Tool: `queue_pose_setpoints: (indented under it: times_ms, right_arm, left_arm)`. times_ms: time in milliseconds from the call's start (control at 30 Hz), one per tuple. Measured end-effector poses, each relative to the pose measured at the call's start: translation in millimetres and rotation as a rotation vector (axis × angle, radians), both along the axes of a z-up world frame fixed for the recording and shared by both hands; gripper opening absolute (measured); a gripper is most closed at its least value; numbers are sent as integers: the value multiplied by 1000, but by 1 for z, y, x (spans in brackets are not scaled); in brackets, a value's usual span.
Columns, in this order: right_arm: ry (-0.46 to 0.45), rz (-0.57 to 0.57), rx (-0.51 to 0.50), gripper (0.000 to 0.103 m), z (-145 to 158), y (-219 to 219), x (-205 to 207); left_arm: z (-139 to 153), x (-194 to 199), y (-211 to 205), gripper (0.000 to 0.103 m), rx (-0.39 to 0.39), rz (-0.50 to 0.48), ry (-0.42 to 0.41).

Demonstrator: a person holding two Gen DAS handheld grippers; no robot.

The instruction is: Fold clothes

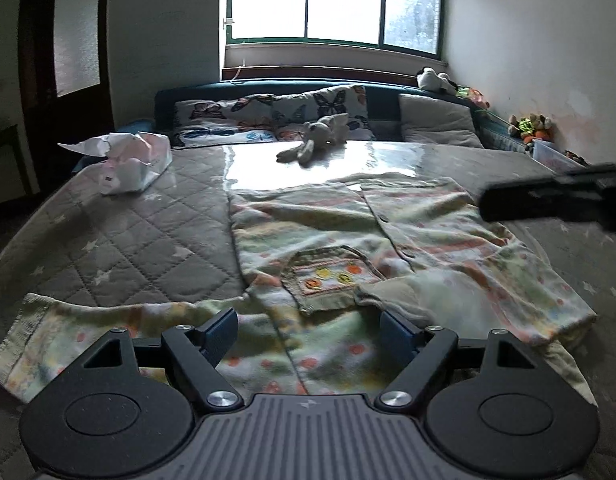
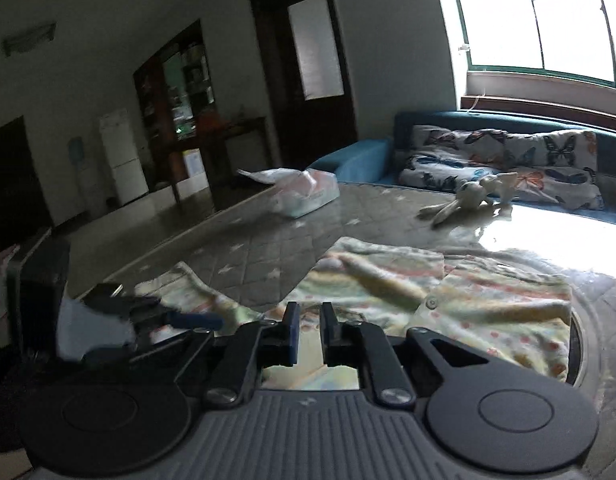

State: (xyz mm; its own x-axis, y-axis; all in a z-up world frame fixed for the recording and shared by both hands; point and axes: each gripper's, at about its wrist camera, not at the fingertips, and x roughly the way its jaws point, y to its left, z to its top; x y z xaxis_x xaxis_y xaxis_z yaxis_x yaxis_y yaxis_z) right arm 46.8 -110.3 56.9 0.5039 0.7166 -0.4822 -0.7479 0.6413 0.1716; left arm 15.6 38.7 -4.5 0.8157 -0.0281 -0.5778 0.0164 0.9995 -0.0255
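A pale patterned child's cardigan [image 1: 347, 240] with a small pocket [image 1: 331, 280] lies spread on the quilted grey bed [image 1: 128, 240]. One sleeve [image 1: 88, 328] stretches out to the left; the other is folded over the front. My left gripper [image 1: 308, 332] is open, low over the garment's lower part, with nothing between its fingers. My right gripper [image 2: 308, 328] has its jaws nearly closed with a narrow gap, above the cardigan [image 2: 447, 300], holding nothing that I can see. It also shows in the left wrist view [image 1: 555, 200] as a dark blur at the right.
A tissue pack [image 1: 128, 164] lies at the bed's left. A plush rabbit [image 1: 315, 140] lies near butterfly pillows [image 1: 276, 116]. A grey cushion [image 1: 435, 120] and small toys [image 1: 531, 128] sit at the right wall. The left gripper's body [image 2: 108, 320] is beside the sleeve.
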Motion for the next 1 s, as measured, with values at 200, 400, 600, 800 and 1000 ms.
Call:
queue_pose_setpoints:
  times_ms: [200, 400, 600, 800, 1000]
  right_arm:
    - [14, -47, -91, 14, -13, -31, -5]
    - [118, -194, -190, 14, -53, -77, 11]
    - [131, -229, -226, 14, -62, -91, 20]
    - [75, -264, -212, 14, -54, -85, 43]
    - [97, -306, -236, 14, -74, -84, 67]
  left_arm:
    - [9, 0, 4, 81, -12, 15, -28]
    - [12, 5, -12, 76, -20, -43, -40]
    - [7, 15, -31, 57, -19, -116, -21]
    - [0, 23, -47, 42, -16, -172, -9]
    - [-14, 34, -47, 34, 3, -172, 34]
